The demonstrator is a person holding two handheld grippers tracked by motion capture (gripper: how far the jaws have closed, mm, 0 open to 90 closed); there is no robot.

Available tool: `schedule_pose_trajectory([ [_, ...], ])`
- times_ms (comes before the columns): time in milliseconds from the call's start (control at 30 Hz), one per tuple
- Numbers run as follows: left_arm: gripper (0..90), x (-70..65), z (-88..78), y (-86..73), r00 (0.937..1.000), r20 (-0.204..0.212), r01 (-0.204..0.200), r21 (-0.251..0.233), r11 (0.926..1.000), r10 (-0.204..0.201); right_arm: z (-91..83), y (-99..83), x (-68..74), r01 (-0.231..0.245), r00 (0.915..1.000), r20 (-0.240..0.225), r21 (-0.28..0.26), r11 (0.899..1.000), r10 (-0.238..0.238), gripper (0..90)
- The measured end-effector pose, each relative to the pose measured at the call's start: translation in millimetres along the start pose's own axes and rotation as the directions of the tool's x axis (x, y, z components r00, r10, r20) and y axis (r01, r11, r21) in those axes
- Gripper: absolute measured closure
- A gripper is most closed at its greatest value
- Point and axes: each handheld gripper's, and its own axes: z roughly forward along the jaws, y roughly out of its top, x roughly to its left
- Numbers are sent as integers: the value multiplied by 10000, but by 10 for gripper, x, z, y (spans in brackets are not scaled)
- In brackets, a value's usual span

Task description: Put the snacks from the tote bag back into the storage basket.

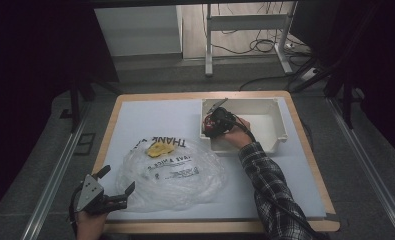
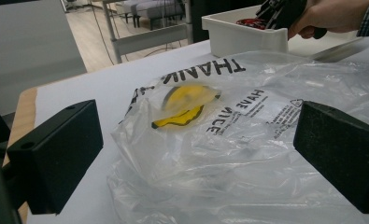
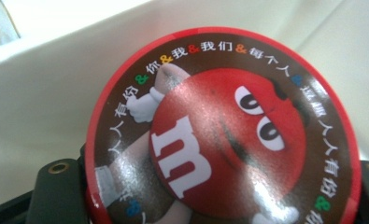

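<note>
A round red tin (image 3: 224, 130) with a red candy character and Chinese writing on its lid sits between my right gripper's (image 3: 215, 191) jaws, which are shut on it. In the high view that right gripper (image 1: 212, 124) holds the tin (image 1: 208, 130) low over the left end of a white bin (image 1: 280, 127). A crumpled clear plastic bag (image 1: 167, 175) with black lettering and a yellow smiley print (image 1: 160, 148) lies on the white mat. My left gripper (image 1: 118, 179) stands open at the bag's near left edge, with the bag (image 2: 247, 140) lying just ahead of its jaws.
The white bin (image 2: 247, 37) stands at the table's back right. The wooden table edge (image 1: 215, 227) frames the white mat (image 1: 150, 115). Desk legs and cables (image 1: 245, 45) lie on the floor beyond the table. Metal rails (image 1: 50, 190) run along both sides.
</note>
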Motion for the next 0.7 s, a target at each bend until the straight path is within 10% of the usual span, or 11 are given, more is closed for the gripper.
schedule_pose_trajectory([
  [700, 12, -9, 1, 3, 10000, 17, -57, 13, 10000, 57, 16, -1, -38, -261, 9997, 18, -145, 9996, 261, 216],
])
